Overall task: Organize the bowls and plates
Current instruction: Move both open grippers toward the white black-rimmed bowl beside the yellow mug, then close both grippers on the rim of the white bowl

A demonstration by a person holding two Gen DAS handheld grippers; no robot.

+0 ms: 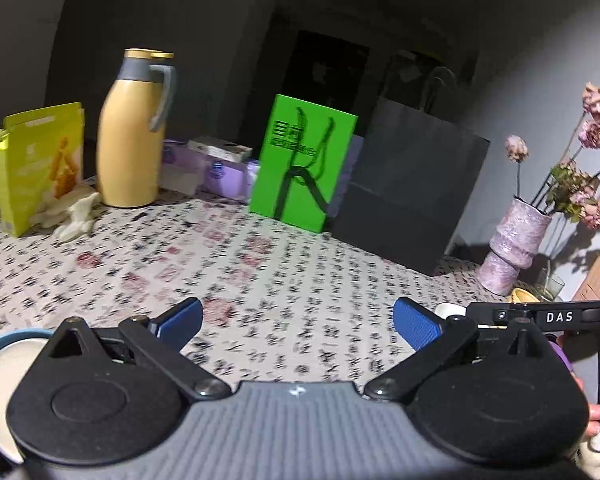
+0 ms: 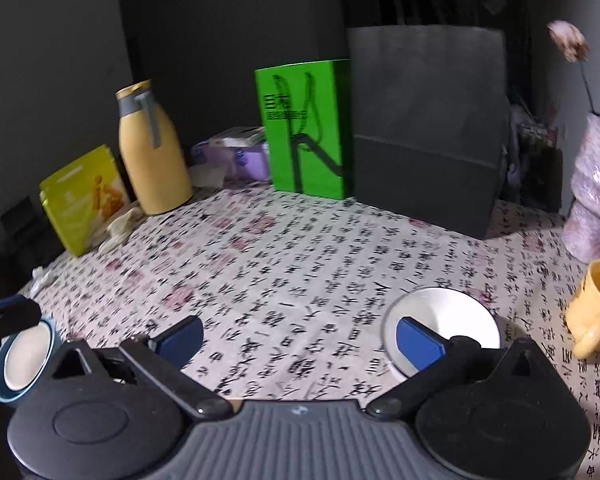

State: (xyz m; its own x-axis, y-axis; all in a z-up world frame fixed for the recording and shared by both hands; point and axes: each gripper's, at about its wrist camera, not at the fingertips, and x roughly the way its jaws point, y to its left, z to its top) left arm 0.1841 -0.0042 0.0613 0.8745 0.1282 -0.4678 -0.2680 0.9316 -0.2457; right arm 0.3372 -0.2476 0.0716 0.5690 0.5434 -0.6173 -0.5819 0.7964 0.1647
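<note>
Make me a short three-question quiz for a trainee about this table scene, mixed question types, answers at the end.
1. True or false: the right gripper is shut on the white bowl.
2. Multiple choice: what stands directly beside the green bag on its right in the right wrist view? A) yellow jug B) black paper bag C) pink vase
3. Fill in: the blue-rimmed bowl is cream inside and lies at the ___ edge of both views.

Key: 1 false, both grippers are open; 2 B, the black paper bag; 3 left.

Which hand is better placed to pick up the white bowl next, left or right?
Right. The white bowl lies just past the right tongs, by one open finger. The left tongs, also open, face bare tablecloth.
</note>
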